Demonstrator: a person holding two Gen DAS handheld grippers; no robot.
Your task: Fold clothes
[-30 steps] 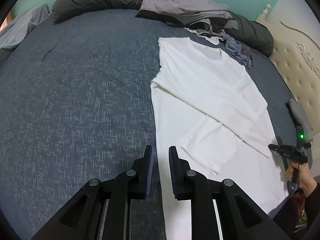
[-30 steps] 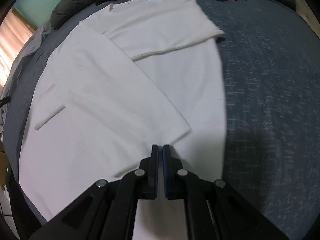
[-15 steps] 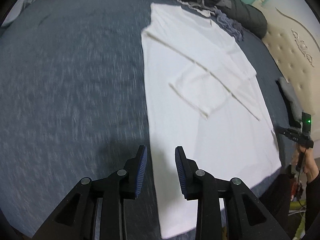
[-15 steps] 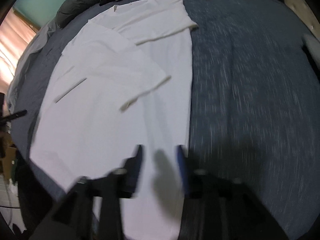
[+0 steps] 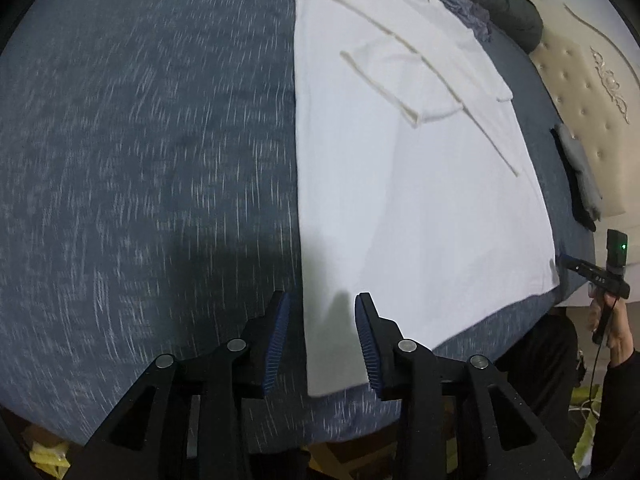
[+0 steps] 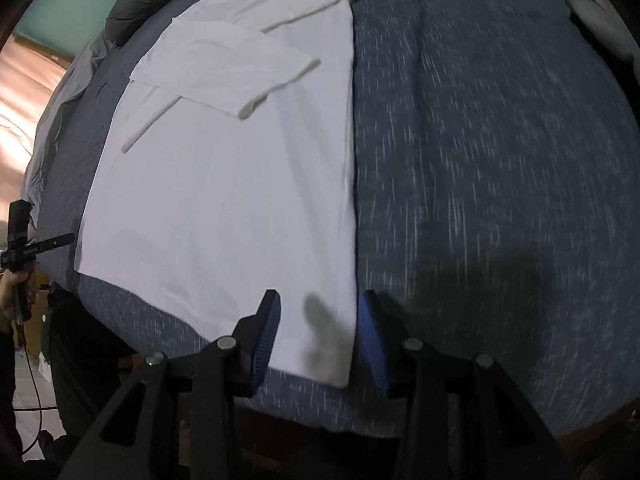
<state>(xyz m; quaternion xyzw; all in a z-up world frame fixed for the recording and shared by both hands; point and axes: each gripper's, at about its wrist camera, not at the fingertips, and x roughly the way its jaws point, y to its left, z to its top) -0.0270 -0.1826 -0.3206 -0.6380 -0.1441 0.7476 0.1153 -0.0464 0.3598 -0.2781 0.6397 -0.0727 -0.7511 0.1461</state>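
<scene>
In the left wrist view, the dark blue bed cover fills the left side. The white shirt lies flat from the top middle down to the bottom middle, with both sleeves folded in over the body. The left gripper sits low in the middle – its jaws are opening, spread over the shirt's near corner, not pinching it. At the far right edge a hand holds the other tool.

In the right wrist view, the right gripper sits at the bottom middle, jaws apart over the shirt's other hem corner, touching nothing.

The shirt looks thin, soft and light – it will flop and wrinkle. The two hem corners look like the best places to grab.
</scene>
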